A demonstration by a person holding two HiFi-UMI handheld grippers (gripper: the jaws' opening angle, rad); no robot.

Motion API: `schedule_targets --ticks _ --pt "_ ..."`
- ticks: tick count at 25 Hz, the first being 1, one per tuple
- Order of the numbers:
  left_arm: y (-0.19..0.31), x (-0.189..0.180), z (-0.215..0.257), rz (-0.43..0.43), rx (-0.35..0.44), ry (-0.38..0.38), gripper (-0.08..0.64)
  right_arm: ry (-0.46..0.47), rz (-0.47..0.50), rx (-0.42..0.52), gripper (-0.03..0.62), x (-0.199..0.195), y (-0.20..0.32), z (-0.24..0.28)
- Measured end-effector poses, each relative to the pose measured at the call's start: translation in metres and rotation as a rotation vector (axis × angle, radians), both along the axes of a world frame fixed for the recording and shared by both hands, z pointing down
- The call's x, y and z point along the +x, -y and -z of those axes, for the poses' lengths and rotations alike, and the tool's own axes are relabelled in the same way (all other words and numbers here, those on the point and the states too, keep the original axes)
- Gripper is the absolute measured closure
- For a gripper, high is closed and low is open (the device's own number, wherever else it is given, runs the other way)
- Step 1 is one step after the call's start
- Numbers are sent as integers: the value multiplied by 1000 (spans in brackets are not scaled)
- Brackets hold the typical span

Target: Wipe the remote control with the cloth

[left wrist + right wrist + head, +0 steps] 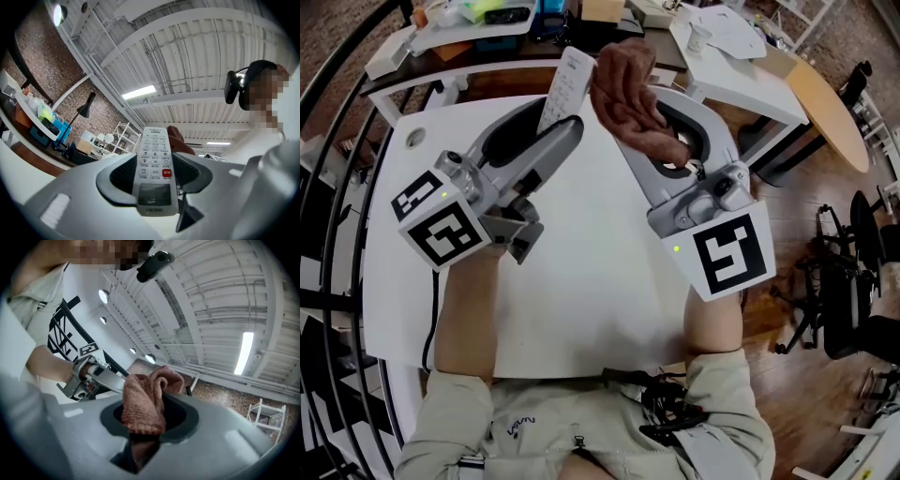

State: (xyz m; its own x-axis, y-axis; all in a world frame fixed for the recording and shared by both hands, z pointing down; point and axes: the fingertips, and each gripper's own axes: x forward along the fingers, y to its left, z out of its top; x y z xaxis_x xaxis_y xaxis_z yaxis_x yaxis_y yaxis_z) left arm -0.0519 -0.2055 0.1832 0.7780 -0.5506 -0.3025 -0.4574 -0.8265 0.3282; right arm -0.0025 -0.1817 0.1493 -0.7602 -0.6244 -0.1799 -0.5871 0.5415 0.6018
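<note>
We see the white table filling the middle of the head view. Above it, centre-left, the left gripper has its jaws roughly half apart, clamped on the lower end of the white remote control, which sticks up at top centre. The right gripper, centre-right, has its jaws nearly together, pinching the brown cloth, bunched just beside the remote's top.

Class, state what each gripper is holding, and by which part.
The left gripper holds the remote control near its display end. The right gripper holds the cloth by a bunched fold, the rest sticking out.
</note>
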Motion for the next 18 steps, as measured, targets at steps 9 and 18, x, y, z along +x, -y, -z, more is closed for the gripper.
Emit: schedule_targets --ticks 9,18 --pt "1 -15 8 -47 -22 -90 316 -137 149 -96 488 -25 -15 -28" --pt "-12 -1 8 -197 -31 -113 316 -101 364 -270 487 -12 -33 -26"
